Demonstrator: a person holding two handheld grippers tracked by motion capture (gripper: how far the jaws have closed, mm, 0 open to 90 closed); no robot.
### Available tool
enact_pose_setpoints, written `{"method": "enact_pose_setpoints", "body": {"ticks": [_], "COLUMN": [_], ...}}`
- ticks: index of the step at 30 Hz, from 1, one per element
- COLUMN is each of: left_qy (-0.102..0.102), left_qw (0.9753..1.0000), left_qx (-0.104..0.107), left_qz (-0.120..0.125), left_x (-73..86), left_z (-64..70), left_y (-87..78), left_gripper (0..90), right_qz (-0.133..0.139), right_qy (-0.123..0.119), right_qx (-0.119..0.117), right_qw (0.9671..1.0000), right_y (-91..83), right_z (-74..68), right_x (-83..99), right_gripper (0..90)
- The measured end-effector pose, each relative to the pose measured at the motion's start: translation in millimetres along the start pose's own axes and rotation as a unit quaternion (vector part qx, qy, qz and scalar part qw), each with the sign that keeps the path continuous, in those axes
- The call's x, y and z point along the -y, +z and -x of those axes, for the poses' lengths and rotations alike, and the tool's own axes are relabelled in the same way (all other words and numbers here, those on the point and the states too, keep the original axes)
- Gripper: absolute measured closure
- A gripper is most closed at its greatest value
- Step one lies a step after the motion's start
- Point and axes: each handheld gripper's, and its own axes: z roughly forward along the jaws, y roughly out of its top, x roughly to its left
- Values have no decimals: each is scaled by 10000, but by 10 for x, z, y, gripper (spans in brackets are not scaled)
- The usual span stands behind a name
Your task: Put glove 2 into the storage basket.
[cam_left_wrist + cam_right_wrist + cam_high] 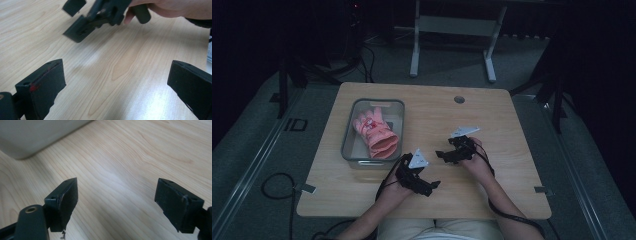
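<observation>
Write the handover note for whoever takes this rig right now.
Left hand-held gripper: open, empty, over bare wood near the table's front edge.
Right hand-held gripper: open, empty, just beyond it, jaws pointing toward the bin.
Pink glove: lying inside the grey bin at table left.
Done: glove sits in the bin.
Left: neither gripper touches anything; check whether more handling is wanted.

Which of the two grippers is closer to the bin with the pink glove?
The left gripper: it sits just off the near right corner of the grey bin holding the pink glove. The right gripper is farther right on the table.
</observation>
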Motion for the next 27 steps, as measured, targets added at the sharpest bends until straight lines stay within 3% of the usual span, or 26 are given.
{"method": "enact_pose_setpoints", "body": {"ticks": [11, 16, 27], "left_qy": [87, 104, 161], "left_qw": [9998, 9997, 9995], "left_qx": [-32, -171, -86], "left_qz": [-151, -136, -273], "left_x": [133, 179, 230], "left_z": [-1, -13, 10], "left_y": [119, 143, 192], "left_gripper": [9, 9, 9], "right_qz": [-1, 244, 337], "right_qy": [-5, 39, 183], "right_qx": [146, 236, 357], "right_qw": [9999, 9994, 9986], "right_y": [-44, -91, -141], "right_z": [39, 63, 132], "right_x": [169, 248, 421], "right_gripper": [160, 153, 148]}}
